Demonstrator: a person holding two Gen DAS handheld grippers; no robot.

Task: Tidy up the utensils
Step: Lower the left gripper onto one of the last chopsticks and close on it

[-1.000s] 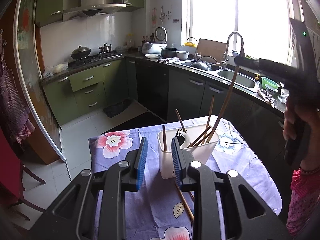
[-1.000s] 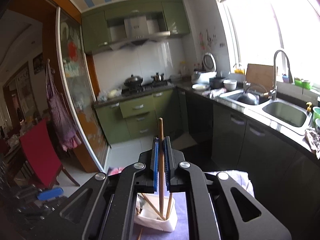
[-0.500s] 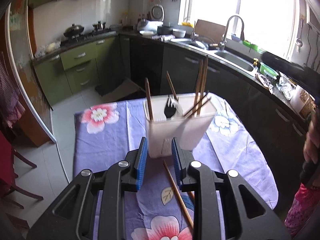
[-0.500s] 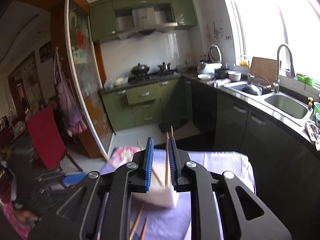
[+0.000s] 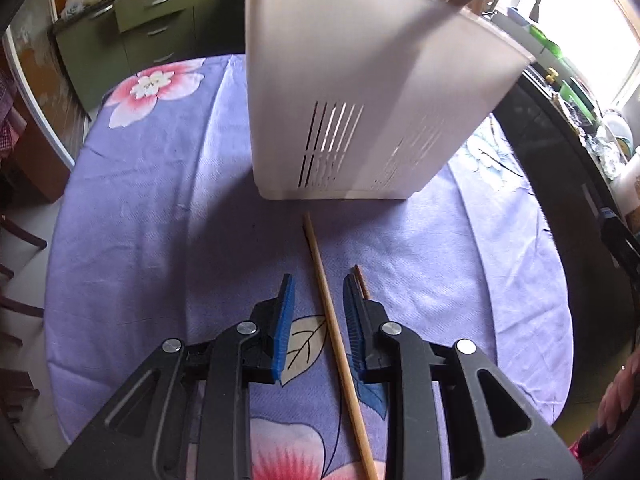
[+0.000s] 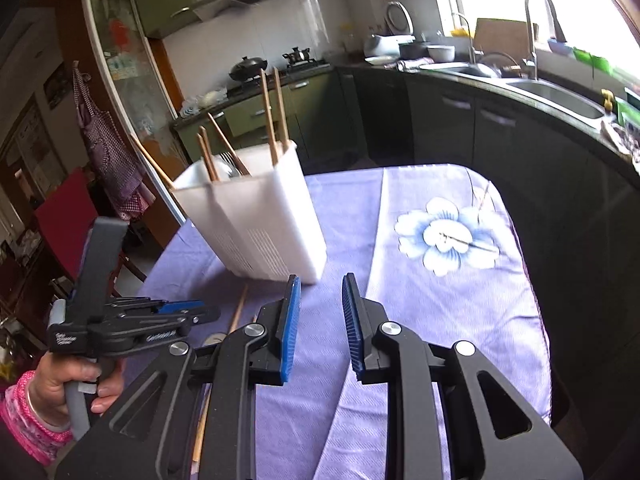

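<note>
Light chopstick: flat on purple cloth, centre frame, long axis running from bottom edge up toward white holder, passing between spread fingers of left gripper. Released, nothing held. Dark chopstick beside right finger. Right gripper: spread, empty, farther off.

Green-cabinet kitchen, bright window

You've got the utensil holder standing on the tablecloth; chopsticks stand in it. One loose chopstick lies on the cloth just in front of the holder.
</note>
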